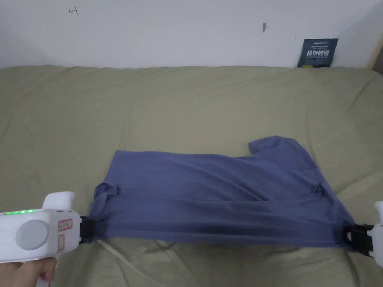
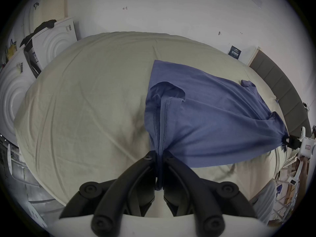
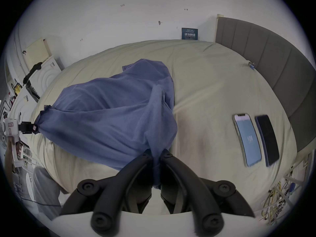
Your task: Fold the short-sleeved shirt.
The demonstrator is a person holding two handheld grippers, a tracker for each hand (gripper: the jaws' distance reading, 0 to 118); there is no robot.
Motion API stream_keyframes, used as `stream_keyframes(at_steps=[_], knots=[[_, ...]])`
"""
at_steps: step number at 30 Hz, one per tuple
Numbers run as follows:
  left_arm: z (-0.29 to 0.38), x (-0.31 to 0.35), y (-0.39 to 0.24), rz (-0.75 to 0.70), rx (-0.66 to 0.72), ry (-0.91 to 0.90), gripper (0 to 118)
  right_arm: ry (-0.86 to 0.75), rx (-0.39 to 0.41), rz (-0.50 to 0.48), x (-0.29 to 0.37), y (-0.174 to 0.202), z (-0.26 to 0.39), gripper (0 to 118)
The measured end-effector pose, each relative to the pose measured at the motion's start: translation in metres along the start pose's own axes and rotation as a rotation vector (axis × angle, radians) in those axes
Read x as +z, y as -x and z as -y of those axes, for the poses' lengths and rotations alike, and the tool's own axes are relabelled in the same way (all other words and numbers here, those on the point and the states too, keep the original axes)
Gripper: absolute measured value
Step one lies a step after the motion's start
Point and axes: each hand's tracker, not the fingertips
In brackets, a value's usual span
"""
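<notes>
The head view looks down and forward across the bed [image 1: 187,97] toward the white wall [image 1: 168,33], from the near edge. The left gripper view sits close behind its own tongs [image 2: 159,155], facing up the bed, with the other tongs [image 2: 289,140] at right of frame. The right gripper view mirrors this. All three views share the blue shirt [image 1: 217,187] and the wall sign [image 1: 318,52].
</notes>
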Motion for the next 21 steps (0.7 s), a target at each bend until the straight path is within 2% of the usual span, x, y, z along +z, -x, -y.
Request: stream_keyframes(at_steps=[8,15,16,17,18,19,21], knots=[[0.060,0.039,0.010,-0.012,-0.007,0.019,4,0.047,-0.078,-0.015,0.021,-0.017,0.061,10],[0.070,0.013,0.025,0.034,0.077,0.033,6,0.082,-0.101,-0.006,0.013,-0.011,0.067,13],[0.072,0.014,0.023,0.039,0.076,0.016,37,0.073,-0.105,0.024,0.014,-0.011,0.067,41],[0.071,0.013,0.027,0.012,0.060,0.007,86,0.066,-0.102,0.081,0.018,-0.012,0.068,79],[0.071,0.014,0.028,-0.002,0.043,0.014,118,0.015,-0.095,0.119,0.024,-0.006,0.069,101],[0.065,0.030,0.031,0.002,0.015,-0.096,114,-0.111,-0.085,0.152,0.039,-0.003,0.071,103],[0.066,0.053,0.015,0.000,0.035,-0.086,115,-0.227,-0.045,0.180,0.060,0.004,0.067,103]])
